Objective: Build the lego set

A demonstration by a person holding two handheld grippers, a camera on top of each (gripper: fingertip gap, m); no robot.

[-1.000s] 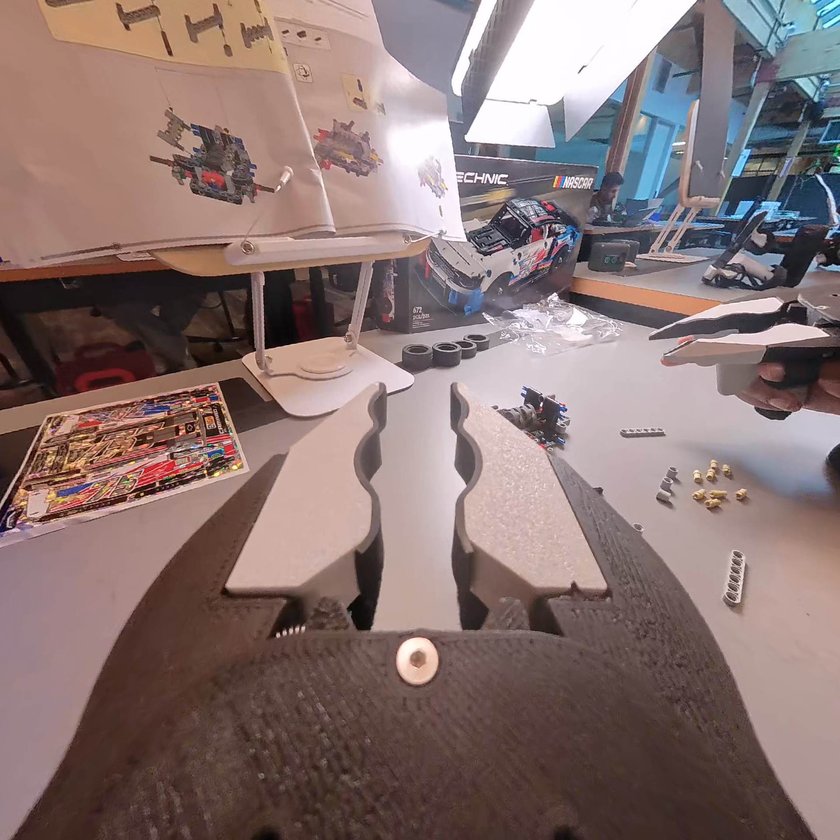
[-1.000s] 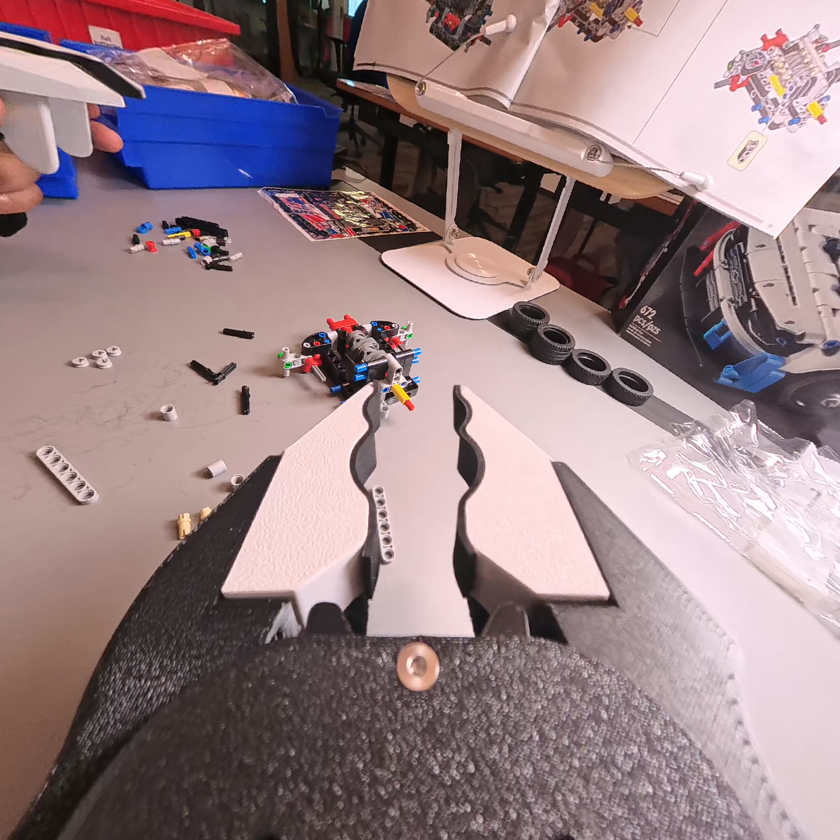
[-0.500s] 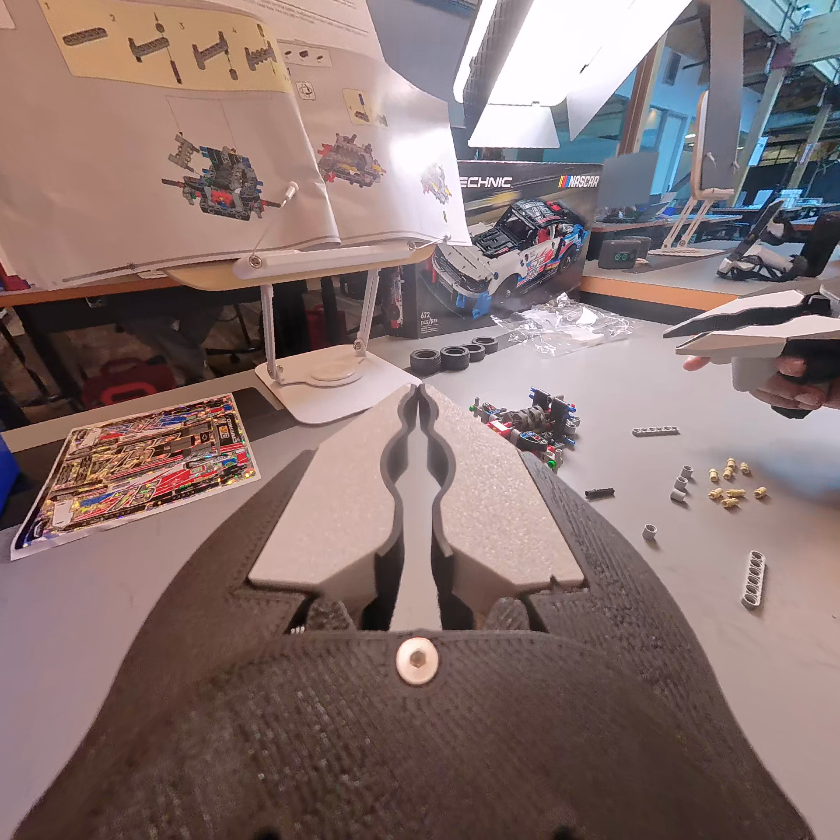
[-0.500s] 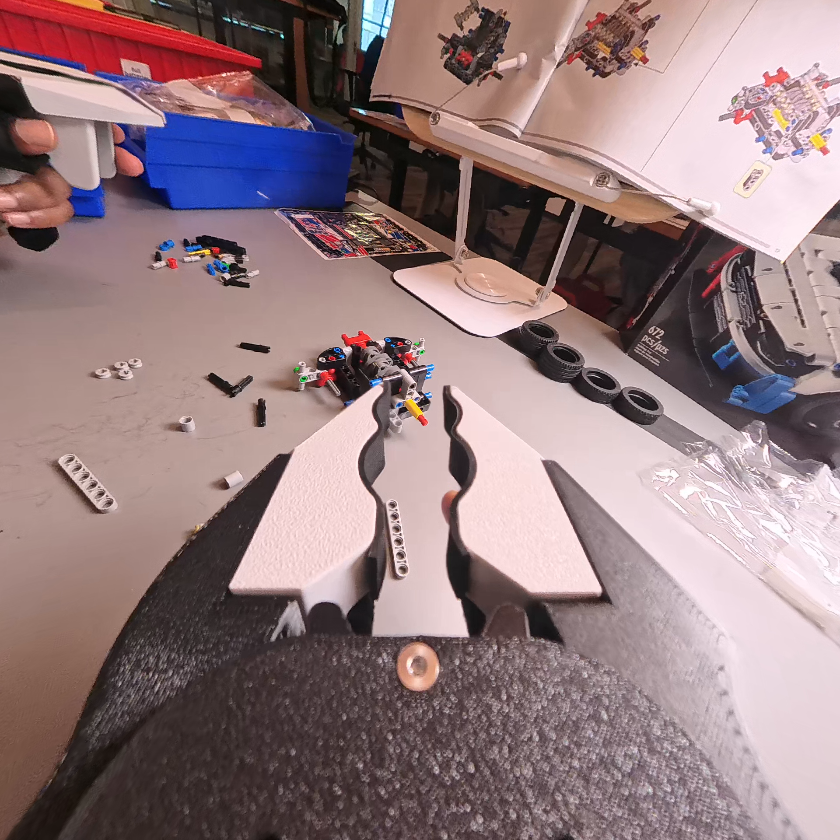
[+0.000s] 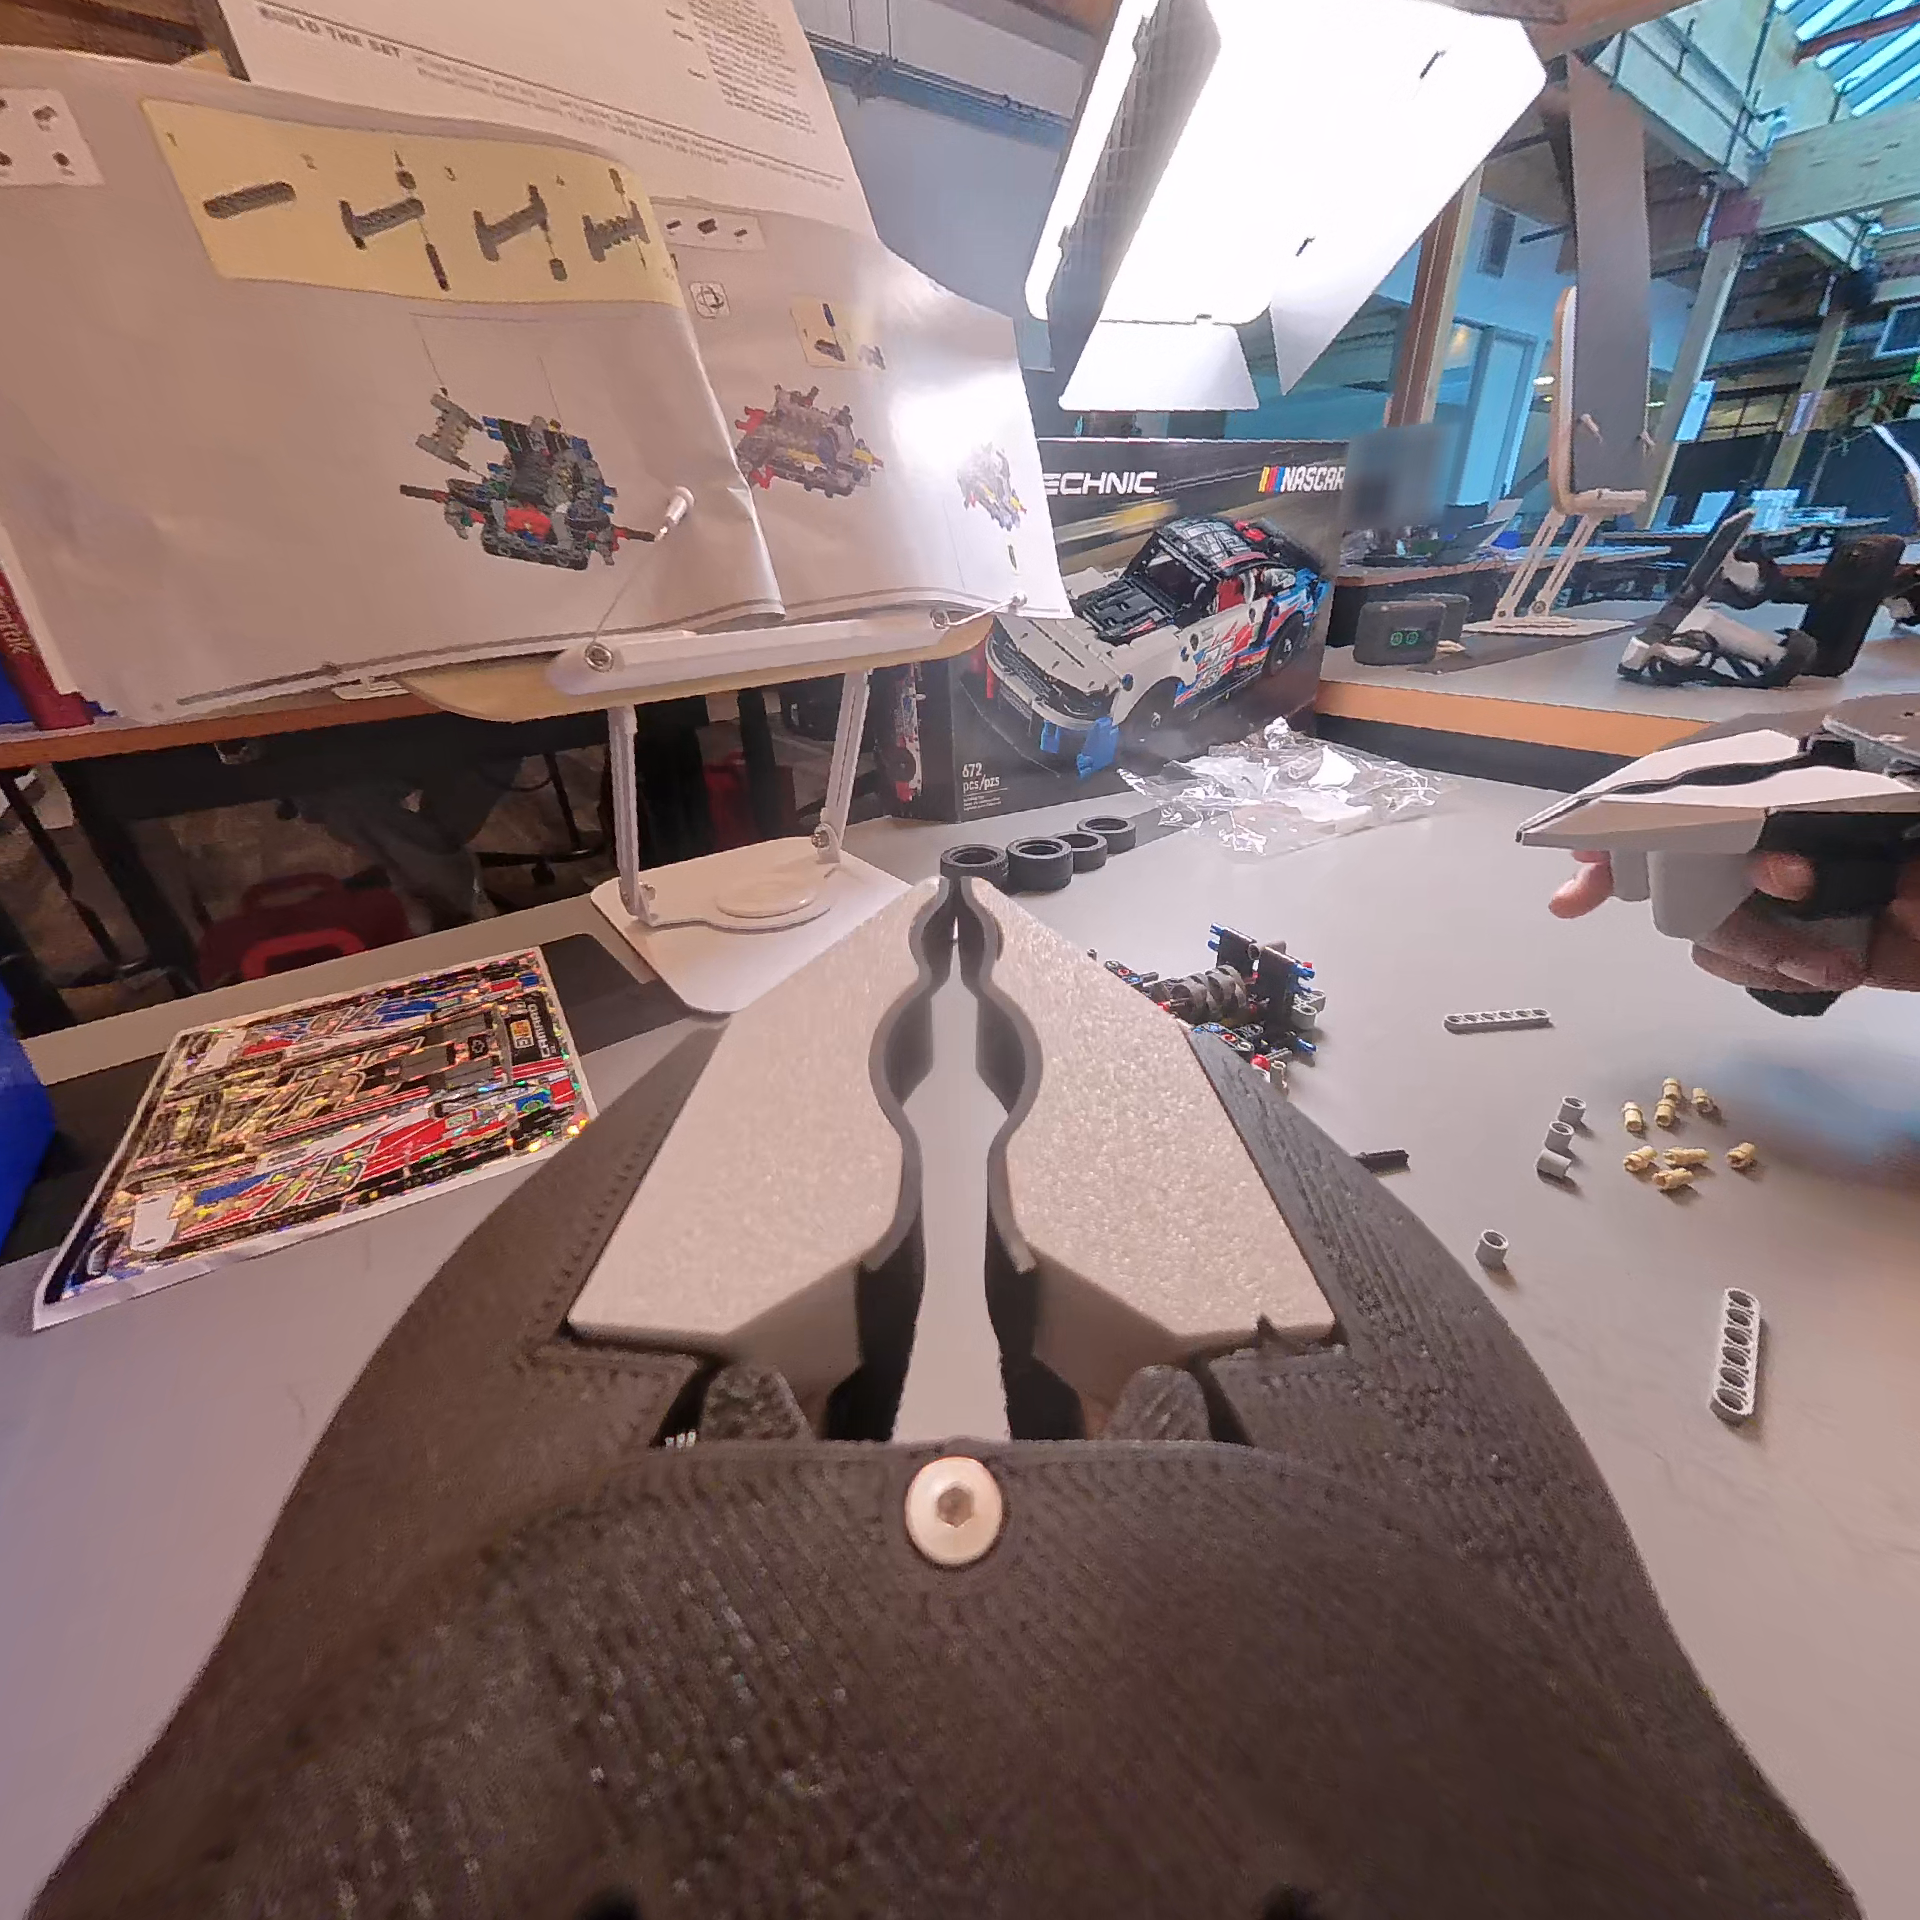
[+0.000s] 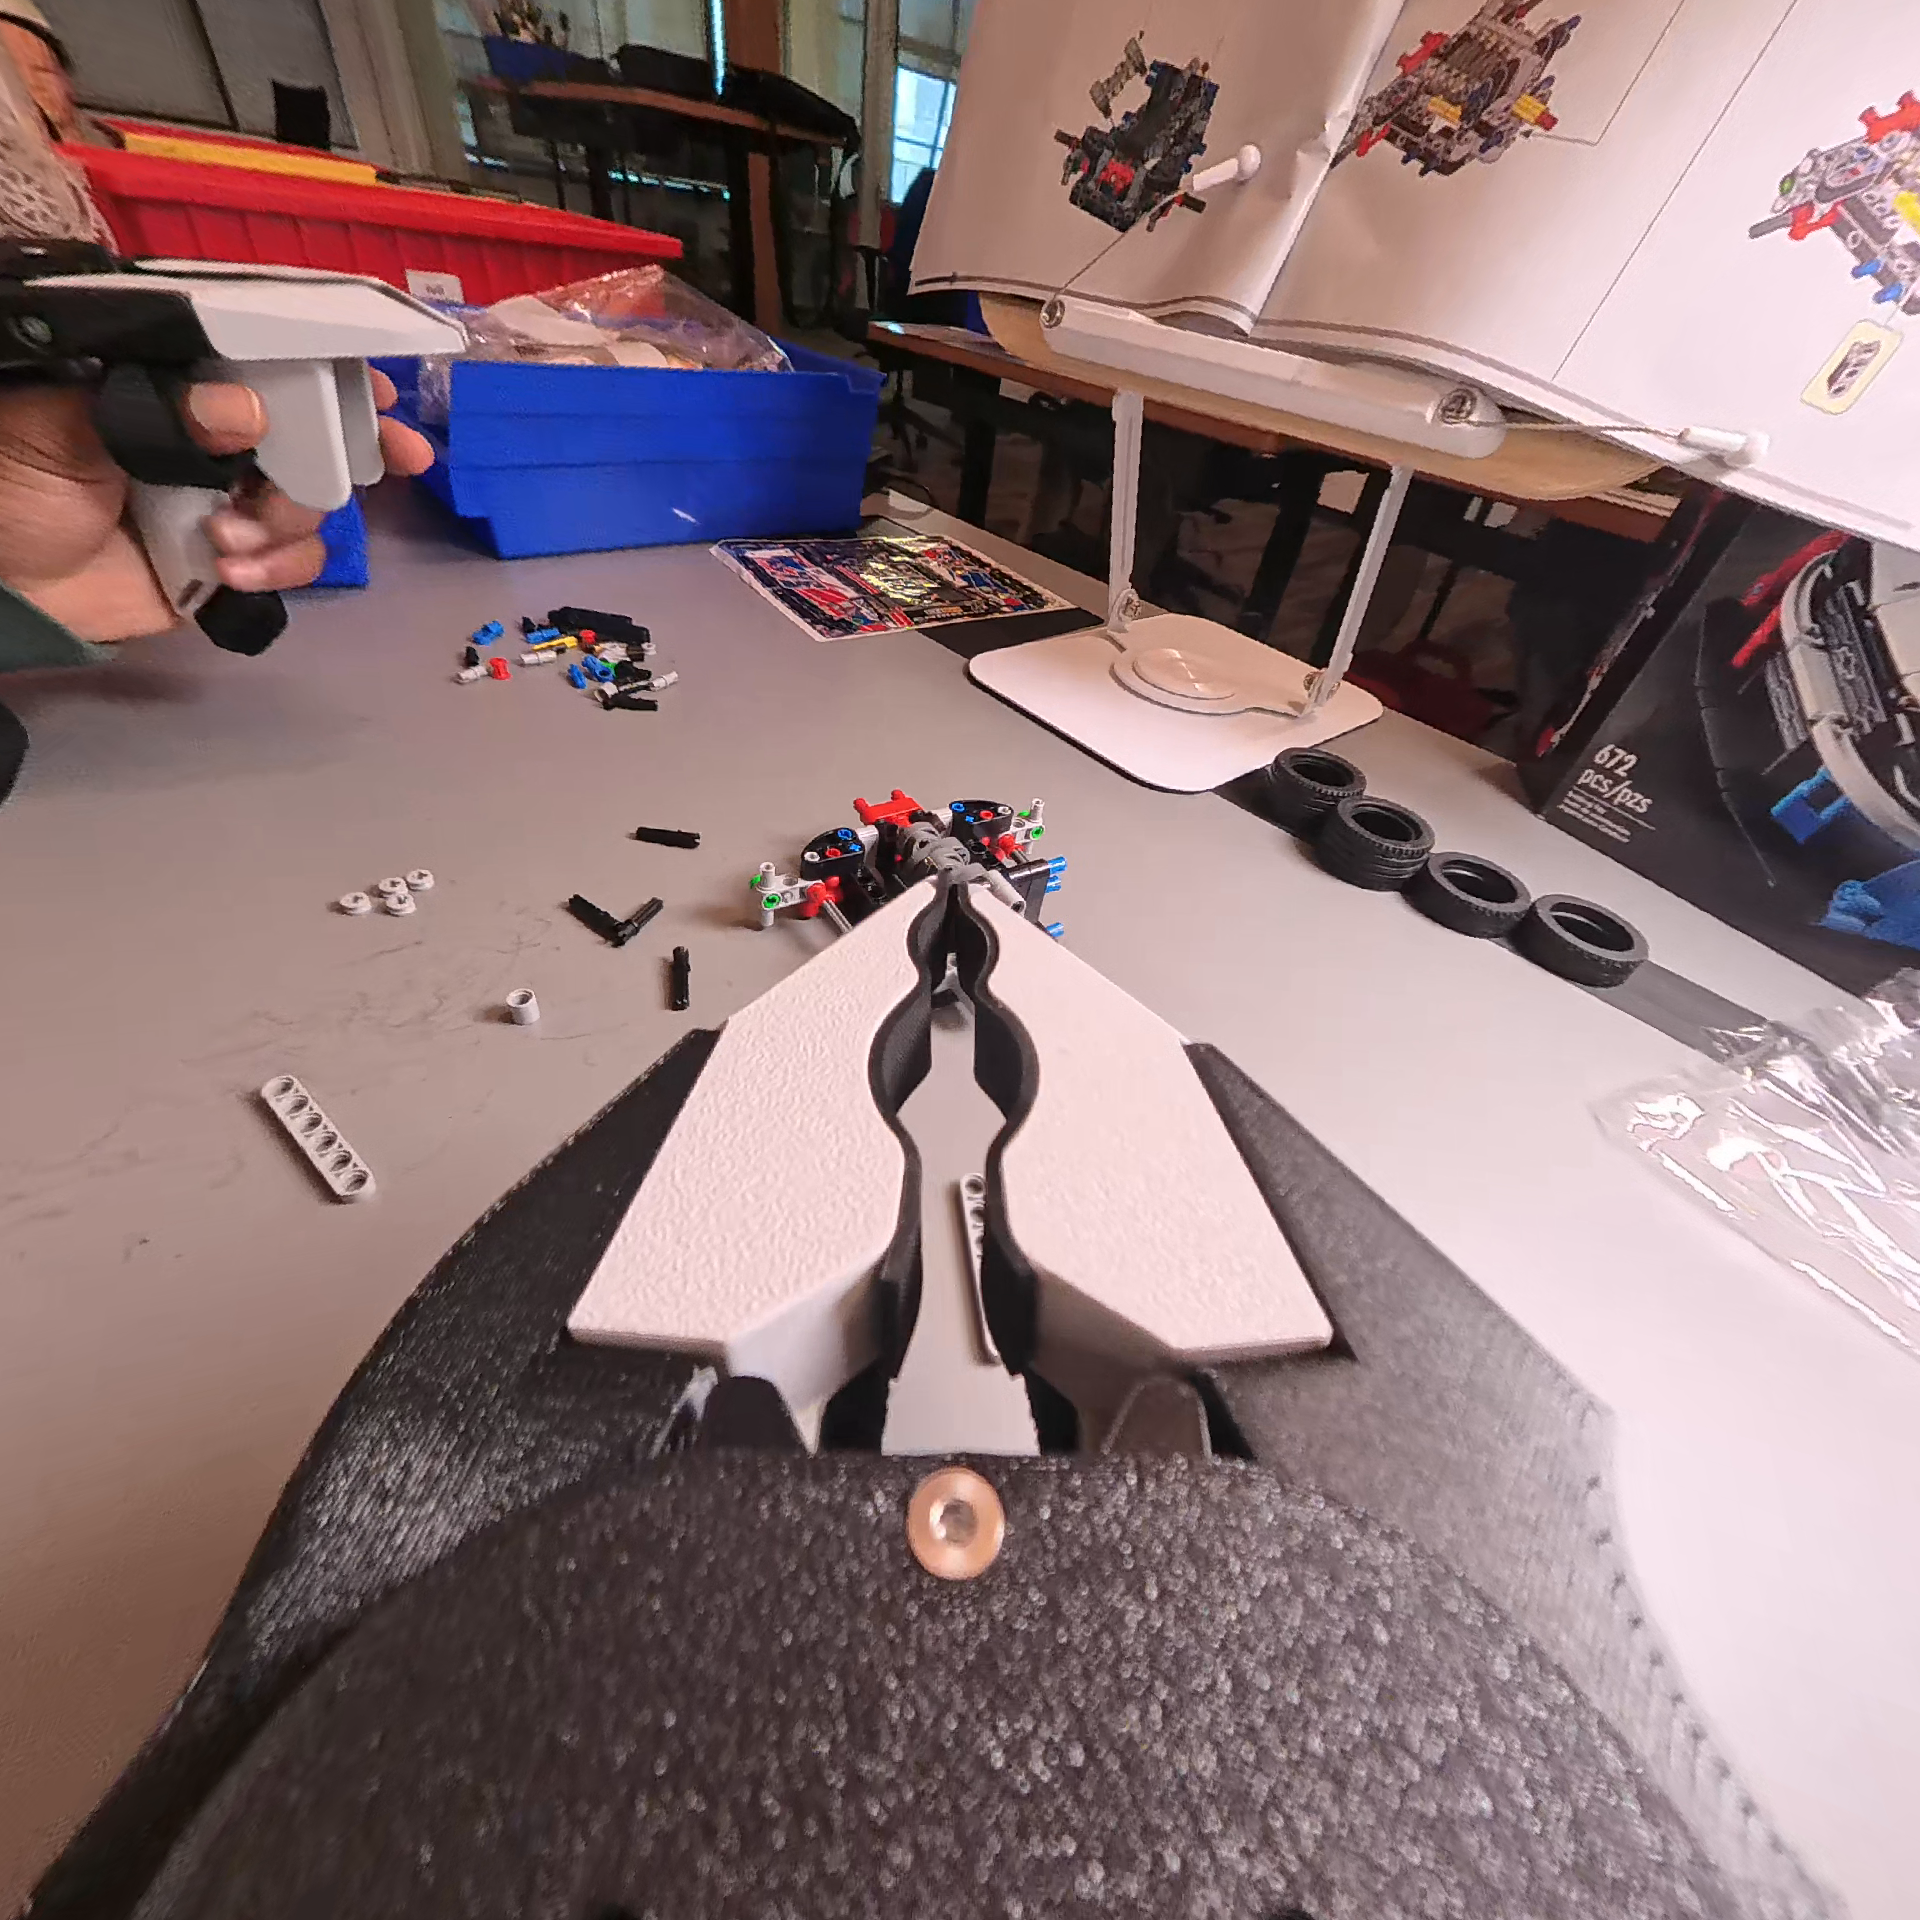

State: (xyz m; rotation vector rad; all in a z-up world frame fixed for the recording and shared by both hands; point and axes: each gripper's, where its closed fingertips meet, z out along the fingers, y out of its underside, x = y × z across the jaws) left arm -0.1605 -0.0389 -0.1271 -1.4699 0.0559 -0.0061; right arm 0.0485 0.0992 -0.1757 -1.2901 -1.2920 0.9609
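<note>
Left wrist view: left gripper clenched empty above the grey table; small black-and-coloured brick chassis lies right of it.

Right wrist view: right gripper pinched empty just before that chassis; probably light, fragile, best held by its black frame.

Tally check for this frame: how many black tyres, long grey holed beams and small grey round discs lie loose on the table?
Black tyres: 4
Long grey holed beams: 2
Small grey round discs: 4
Total: 10
</note>
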